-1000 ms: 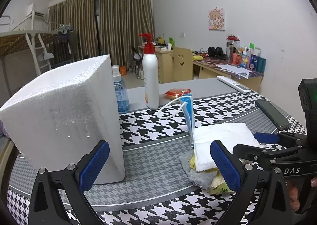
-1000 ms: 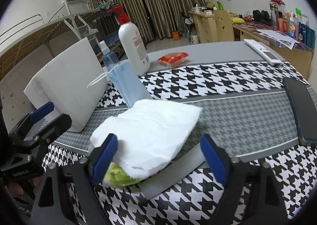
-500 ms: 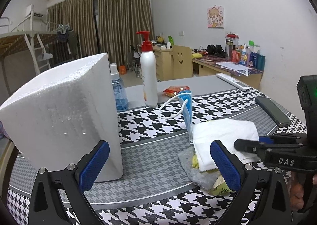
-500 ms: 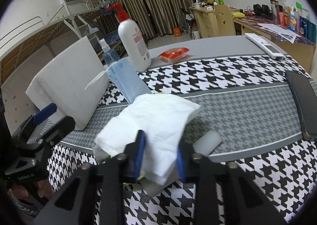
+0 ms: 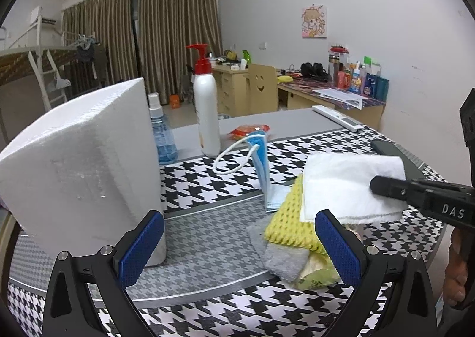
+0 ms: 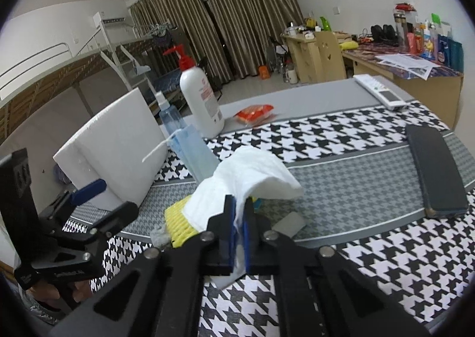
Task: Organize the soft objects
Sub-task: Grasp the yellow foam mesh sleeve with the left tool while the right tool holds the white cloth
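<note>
Now tissue [image 6: 252, 179] (lifted) between right gripper [image 6: 239, 236] pads

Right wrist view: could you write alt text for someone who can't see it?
The right gripper pinches a white cloth, lifted off a yellow sponge on a houndstooth table. The open left gripper waits beside a white foam block.
</note>
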`<state>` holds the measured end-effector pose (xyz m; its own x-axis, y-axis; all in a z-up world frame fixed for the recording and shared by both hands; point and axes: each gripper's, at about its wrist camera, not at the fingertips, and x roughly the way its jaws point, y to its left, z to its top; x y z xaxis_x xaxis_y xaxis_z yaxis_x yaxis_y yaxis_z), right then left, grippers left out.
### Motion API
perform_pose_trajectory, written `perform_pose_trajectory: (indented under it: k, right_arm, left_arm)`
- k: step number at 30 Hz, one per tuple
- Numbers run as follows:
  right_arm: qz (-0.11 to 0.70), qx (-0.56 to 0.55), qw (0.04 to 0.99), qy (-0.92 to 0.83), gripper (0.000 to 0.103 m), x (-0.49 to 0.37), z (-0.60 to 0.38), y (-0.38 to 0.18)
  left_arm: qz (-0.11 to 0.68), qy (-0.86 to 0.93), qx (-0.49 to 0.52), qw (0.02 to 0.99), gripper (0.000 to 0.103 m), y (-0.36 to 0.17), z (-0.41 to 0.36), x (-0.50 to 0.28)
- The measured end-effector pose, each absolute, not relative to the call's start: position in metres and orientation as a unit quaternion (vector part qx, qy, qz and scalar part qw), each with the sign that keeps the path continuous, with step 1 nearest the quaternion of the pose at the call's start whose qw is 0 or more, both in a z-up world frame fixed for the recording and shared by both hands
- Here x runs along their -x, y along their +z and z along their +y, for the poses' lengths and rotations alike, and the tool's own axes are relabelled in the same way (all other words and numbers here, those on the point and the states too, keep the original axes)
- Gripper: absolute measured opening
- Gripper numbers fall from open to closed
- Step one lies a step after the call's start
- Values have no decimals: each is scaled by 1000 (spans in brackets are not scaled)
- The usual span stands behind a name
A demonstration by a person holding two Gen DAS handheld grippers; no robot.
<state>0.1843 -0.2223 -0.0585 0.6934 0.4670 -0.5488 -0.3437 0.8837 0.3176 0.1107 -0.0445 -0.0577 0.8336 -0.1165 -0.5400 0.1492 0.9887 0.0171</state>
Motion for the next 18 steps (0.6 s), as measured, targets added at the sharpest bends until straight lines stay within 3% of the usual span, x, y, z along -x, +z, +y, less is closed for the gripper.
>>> perform_pose_trajectory:
  k: [15,18]
  right_arm:
    - [311,-111,924,192,7,-176,-252,-58]
    - [311,-116,924,188,7,-174,-258,-59]
  left_arm:
    - [305,-114,-38,945,102,-66,-73,-121]
    - [305,-121,-47,943,98,-66,-81,-121]
